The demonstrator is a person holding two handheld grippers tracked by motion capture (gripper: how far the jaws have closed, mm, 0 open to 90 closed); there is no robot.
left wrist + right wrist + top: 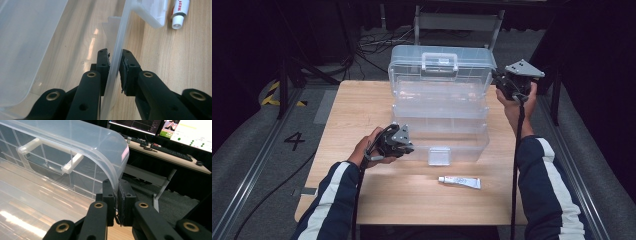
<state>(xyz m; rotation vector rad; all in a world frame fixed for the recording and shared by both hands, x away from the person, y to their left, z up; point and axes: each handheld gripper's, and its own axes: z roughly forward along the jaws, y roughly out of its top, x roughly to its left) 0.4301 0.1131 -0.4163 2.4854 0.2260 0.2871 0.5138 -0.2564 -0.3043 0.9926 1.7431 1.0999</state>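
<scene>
Your left tool [115, 72] is clamped on the front wall of the clear box [439, 137], the thin plastic pinched between its pads. A white tube [179, 13] lies on the surface ahead and to the right of that tool. Your right tool [117, 200] grips the rim of the raised lid [82, 147], whose handle [47, 155] sits up and left of the jaws.

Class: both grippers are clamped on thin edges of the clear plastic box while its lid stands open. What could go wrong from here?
1. The right gripper pinches only the curved rim of the clear plastic lid; it may slip and the lid drop.
2. The left gripper grips the thin front wall of the clear box base; the wall could flex or the base tip.
3. A sliding box could knock the small white tube.
</scene>
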